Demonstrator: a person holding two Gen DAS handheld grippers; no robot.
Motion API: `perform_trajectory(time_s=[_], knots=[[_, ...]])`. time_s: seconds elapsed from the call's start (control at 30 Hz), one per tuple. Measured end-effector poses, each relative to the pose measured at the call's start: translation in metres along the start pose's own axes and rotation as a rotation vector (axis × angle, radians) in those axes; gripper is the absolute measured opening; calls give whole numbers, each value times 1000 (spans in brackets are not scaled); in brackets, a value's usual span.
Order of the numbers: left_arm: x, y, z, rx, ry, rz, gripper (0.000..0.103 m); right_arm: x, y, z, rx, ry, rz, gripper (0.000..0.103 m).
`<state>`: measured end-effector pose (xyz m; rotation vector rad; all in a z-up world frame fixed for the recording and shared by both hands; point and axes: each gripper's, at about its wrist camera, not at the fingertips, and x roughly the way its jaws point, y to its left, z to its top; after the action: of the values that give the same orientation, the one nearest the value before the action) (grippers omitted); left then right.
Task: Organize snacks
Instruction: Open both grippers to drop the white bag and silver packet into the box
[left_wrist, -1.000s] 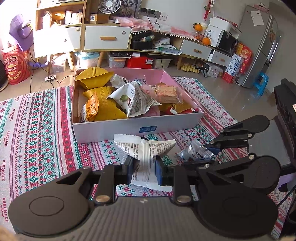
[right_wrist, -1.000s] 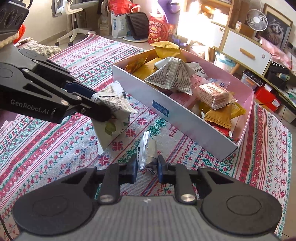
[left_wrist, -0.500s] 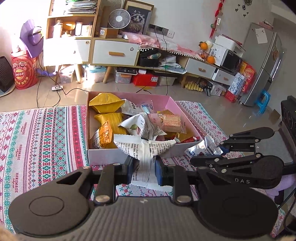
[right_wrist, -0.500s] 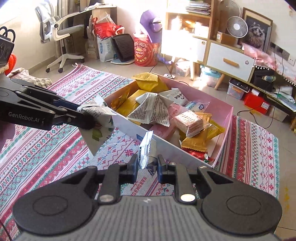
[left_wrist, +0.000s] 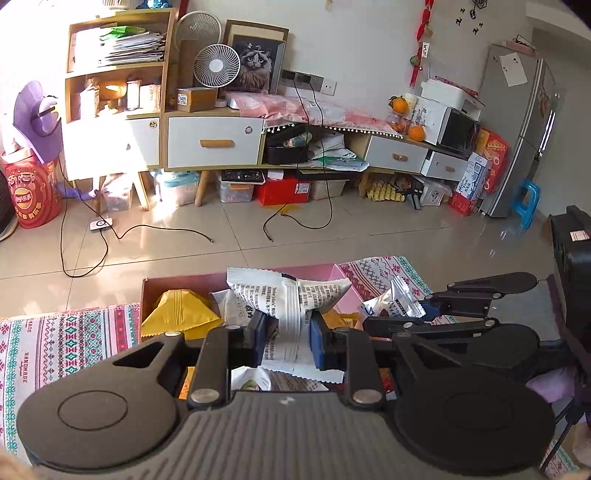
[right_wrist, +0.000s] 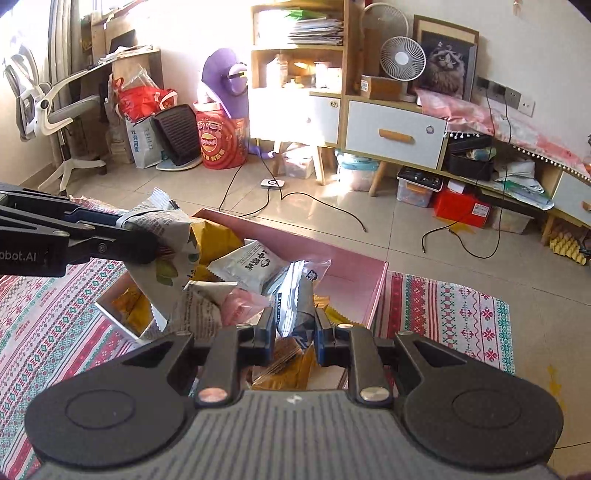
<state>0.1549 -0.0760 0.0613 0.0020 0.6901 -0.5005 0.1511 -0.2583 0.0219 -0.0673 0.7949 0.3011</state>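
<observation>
A tiled floor (left_wrist: 258, 236) in pale beige fills the room, crossed by loose black cables (left_wrist: 85, 266) and lit hard by sun from the left. Along the far wall runs a low wood-and-white cabinet (left_wrist: 214, 142) with a small white desk fan (left_wrist: 217, 65) and a framed cat picture (left_wrist: 255, 63) on top; a grey fridge (left_wrist: 517, 129) stands at the right end, an office chair (right_wrist: 48, 107) far to the left. Nearer lies a woven rug (right_wrist: 450, 314) patterned in red, green and white. On it sits the pink box (right_wrist: 354, 280), filled with yellow, white and pink snack packets. Above the box, the left gripper (left_wrist: 286, 334) pinches a newsprint-patterned snack packet (left_wrist: 288, 295) at its middle. Just beside it, the right gripper (right_wrist: 293, 334) is pressed together on a smaller silver-grey snack packet (right_wrist: 291, 299).
</observation>
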Motion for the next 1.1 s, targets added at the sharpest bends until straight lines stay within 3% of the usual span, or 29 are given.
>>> perform_trajectory(time_s=[0.23, 0.43, 0.6, 0.8, 1.1], knots=[[46, -1, 10, -2, 77, 39, 30, 23, -12, 6, 55, 31, -7, 19], [58, 6, 9, -36, 98, 45, 31, 29, -21, 8, 109, 32, 19, 21], [56, 7, 10, -54, 82, 63, 57, 24, -22, 10, 127, 1, -17, 40], [41, 8, 7, -57, 76, 65, 67, 18, -26, 9, 144, 12, -57, 44], [9, 13, -3, -36, 81, 95, 77, -9, -11, 2, 120, 6, -36, 53]])
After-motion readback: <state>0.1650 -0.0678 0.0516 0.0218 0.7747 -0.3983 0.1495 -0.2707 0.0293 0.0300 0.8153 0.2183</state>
